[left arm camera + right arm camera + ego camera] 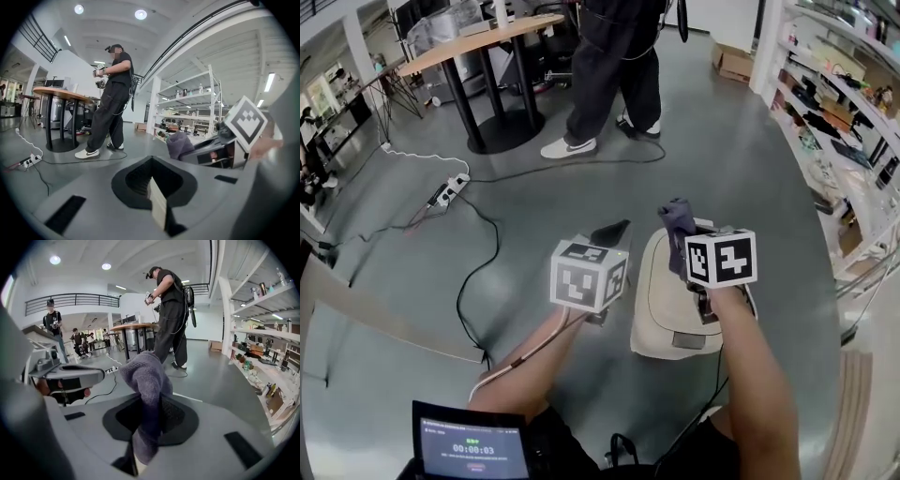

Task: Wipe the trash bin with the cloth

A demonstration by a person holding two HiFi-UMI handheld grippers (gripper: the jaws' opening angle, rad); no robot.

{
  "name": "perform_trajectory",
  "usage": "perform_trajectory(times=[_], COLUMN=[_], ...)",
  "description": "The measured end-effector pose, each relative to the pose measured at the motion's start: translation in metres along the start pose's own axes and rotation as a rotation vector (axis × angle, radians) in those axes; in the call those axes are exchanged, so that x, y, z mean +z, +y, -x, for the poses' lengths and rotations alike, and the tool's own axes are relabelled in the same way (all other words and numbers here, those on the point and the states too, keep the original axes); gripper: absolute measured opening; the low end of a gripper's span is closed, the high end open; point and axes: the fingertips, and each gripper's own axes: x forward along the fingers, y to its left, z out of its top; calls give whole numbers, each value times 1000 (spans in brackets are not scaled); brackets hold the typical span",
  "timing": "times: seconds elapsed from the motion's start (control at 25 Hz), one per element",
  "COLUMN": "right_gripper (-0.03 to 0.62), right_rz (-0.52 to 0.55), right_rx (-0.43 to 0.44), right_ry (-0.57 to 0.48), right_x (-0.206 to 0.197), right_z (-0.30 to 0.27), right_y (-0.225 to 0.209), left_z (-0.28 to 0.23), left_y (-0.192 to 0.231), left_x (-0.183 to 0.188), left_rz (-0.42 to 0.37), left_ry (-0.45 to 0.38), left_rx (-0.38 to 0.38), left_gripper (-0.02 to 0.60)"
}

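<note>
We found the right gripper (146,437) clamped on the purple-grey cloth (143,376). It was soft, light and limp, so best gripped bunched. The left gripper (154,197) was closed on nothing. The cloth stood above the beige trash bin (661,295), apparently clear of it.

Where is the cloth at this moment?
In the head view, right of centre: the cloth is gripped by the right gripper, above the beige trash bin.

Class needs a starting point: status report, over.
Left gripper shut, empty. Right gripper shut on purple cloth. Beige trash bin below right gripper. Floor cable left, clear of bin.
</note>
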Motion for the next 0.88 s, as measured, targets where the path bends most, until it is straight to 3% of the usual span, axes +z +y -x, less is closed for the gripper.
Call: perform_trajectory(times=[0.24, 0.52, 0.88], right_gripper=[74, 74, 74], right_rz=[28, 63, 82], right_rx=[30, 74, 50], right_ry=[96, 217, 257], right_x=[7, -19, -23], right_z=[-35, -58, -65], right_y=[0, -5, -15], left_z=[-9, -10, -12], left_y=[12, 9, 14], left_x=[-3, -5, -14], left_rz=[-6, 17, -12], left_ry=[43, 36, 68], left_rx=[-2, -19, -12], left_gripper=[-3, -3, -3])
